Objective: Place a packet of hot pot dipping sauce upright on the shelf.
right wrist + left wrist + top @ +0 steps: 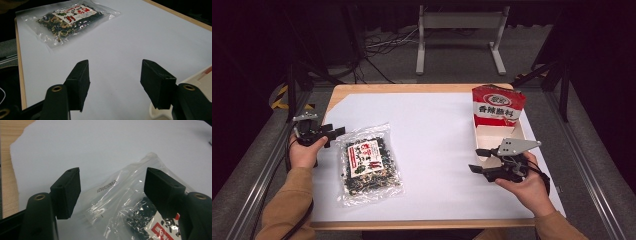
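Note:
A clear plastic bag of dark dried food (368, 164) with a red-and-white label lies flat on the white sheet at the left. My left gripper (333, 135) sits open just beside the bag's upper left corner; in the left gripper view the bag's clear top edge (125, 187) lies between and beyond the jaws. A red-and-white carton (498, 125) with its lid standing up rests at the right. My right gripper (479, 161) is open next to the carton's near left corner, nothing between its jaws. In the right gripper view the bag (71, 17) lies far off.
The white sheet (437, 135) covers most of the wooden table (362, 90). A white metal stand (459, 30) and cables lie on the floor beyond the table. Metal rails run along both sides. The carton's edge (200, 77) shows at the right of the right gripper view.

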The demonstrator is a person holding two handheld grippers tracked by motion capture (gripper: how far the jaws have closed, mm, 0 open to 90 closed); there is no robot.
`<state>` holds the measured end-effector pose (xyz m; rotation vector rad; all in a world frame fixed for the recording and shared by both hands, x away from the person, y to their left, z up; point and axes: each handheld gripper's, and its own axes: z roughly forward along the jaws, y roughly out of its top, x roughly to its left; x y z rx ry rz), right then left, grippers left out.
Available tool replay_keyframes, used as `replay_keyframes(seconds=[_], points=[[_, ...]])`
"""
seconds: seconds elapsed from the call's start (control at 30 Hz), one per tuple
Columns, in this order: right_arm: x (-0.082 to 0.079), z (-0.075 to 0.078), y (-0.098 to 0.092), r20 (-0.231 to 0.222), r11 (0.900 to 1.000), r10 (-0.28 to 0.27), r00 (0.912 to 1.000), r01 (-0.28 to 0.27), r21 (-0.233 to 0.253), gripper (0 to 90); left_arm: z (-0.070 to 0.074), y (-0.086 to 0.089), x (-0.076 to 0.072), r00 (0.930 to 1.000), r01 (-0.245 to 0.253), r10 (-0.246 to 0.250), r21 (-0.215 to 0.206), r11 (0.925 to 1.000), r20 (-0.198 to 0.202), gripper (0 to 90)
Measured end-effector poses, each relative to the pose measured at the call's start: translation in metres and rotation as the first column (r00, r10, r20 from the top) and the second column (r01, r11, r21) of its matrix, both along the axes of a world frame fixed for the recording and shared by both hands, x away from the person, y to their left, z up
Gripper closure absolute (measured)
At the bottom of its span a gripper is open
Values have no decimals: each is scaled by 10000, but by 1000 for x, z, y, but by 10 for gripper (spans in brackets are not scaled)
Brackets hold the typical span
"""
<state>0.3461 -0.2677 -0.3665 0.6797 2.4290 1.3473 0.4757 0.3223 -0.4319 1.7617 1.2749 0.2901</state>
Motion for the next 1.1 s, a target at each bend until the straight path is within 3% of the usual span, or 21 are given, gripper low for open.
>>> replay_keyframes(seconds=[0.17, 0.37, 0.6, 0.77, 1.1], points=[[-3, -2, -2, -54, 10000, -78, 10000, 78, -29, 398, -9, 4, 6, 9991, -13, 2, -253, 9997, -413, 325], [-5, -3, -3, -103, 9999, -117, 9999, 117, -67, 398, -18, 9, 10, 9980, -15, -25, -631, 9980, -637, 354], [-6, -6, -3, -173, 9998, -138, 9998, 135, -129, 398, -24, 9, 11, 9971, 125, -181, -759, 9970, -734, 373], [-7, -6, -1, -204, 9999, -109, 9997, 107, -120, 404, -28, 4, 11, 9966, 392, -436, -627, 9973, -703, 397], [-7, -8, 1, -223, 9999, 16, 9997, -20, -158, 404, -29, 3, 13, 9951, 439, -502, -735, 9963, -856, 439]])
